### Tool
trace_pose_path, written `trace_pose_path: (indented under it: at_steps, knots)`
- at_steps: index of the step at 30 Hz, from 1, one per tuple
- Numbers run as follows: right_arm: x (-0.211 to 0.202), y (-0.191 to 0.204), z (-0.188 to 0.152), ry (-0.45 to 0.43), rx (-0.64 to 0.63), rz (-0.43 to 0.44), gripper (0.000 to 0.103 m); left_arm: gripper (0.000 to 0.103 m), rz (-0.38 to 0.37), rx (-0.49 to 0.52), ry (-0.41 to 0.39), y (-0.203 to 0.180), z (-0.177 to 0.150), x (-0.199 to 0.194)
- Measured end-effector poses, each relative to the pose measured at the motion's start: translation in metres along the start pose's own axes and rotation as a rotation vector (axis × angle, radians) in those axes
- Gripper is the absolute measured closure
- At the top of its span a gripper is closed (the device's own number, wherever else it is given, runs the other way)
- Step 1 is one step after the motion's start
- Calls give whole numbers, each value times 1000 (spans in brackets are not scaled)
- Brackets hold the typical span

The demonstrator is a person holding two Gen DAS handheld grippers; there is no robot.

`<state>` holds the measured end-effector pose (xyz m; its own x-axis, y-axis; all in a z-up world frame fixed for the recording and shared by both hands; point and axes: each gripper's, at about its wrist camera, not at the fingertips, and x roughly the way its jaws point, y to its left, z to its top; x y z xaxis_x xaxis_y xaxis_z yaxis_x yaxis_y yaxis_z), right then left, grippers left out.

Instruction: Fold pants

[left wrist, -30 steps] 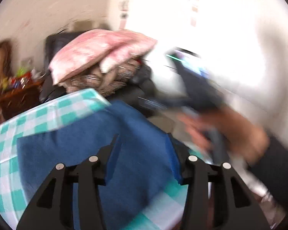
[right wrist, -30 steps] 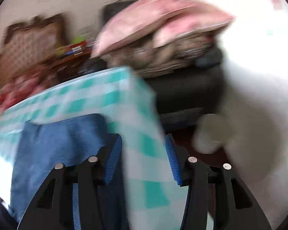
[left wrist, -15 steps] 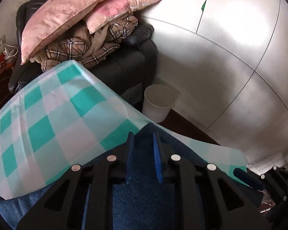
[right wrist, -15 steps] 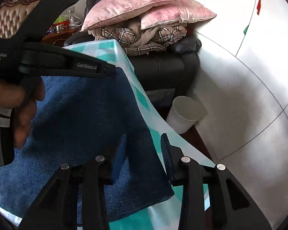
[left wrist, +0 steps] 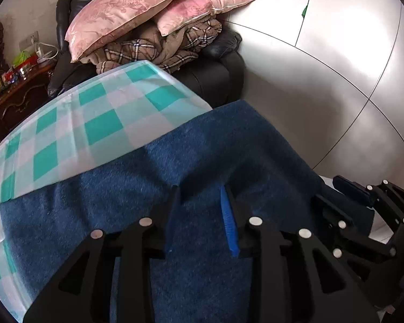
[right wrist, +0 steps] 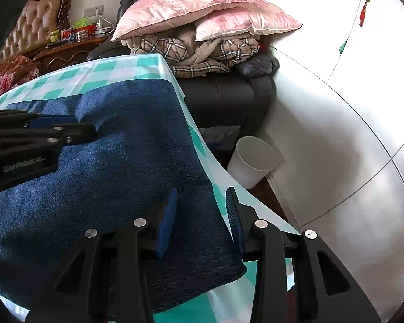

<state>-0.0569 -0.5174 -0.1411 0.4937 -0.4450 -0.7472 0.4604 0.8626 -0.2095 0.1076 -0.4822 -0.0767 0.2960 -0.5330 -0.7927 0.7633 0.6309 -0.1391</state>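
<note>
On the teal-checked tablecloth [right wrist: 113, 67] the blue pants [right wrist: 115, 167] lie folded into a thick pad, long axis running away from me, their right edge along the table's drop. My right gripper [right wrist: 202, 210] straddles that edge near the front corner, jaws parted and holding nothing. My left gripper [left wrist: 200, 210] sits over the middle, jaws apart around a raised ridge of cloth without clamping it. Its side carries blurred white lettering, perhaps "GenRobot.AI".
</note>
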Motion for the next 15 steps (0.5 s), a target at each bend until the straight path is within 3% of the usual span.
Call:
trace_pose_path:
  at_steps: [4, 9, 11, 13, 15]
  knots:
    - [0, -1, -1, 0, -1, -2, 68, 69, 35, -9, -5, -6, -27, -27]
    - [-2, 0, -2, 6, -2, -8, 68, 64, 72, 52, 22, -30, -80, -43]
    - [-5, -2, 5, 25, 15, 0, 68, 62, 107, 57, 0, -35, -93, -48]
    - [-15, -5, 22, -12, 31, 12, 68, 58, 106, 14, -22, -32, -99, -51]
    - [-21, -2, 39, -46, 35, 22, 60, 52, 106, -9, -38, -30, -102, -52]
